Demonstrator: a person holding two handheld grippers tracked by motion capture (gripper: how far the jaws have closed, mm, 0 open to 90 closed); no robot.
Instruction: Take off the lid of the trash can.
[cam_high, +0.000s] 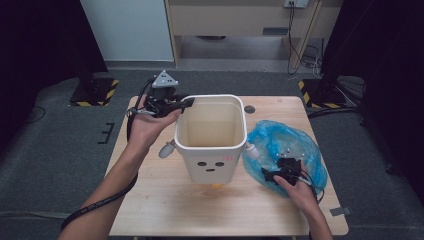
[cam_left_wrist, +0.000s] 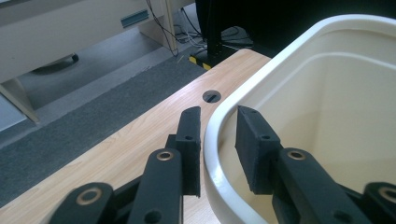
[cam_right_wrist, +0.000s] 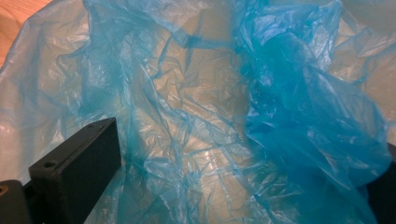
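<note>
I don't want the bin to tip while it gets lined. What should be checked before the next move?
1. Left claw straddles the bin rim, one jaw outside, one inside: ok.
2. Jaws pressing firmly on the rim: cannot tell; a gap shows at the inner jaw.
3. Bin upright on the table: ok.
4. Bin inside free of contents: ok.
5. Right claw at the blue bag, jaws open with film between: ok.
6. Bag mouth located: cannot tell; it lies crumpled.
</note>
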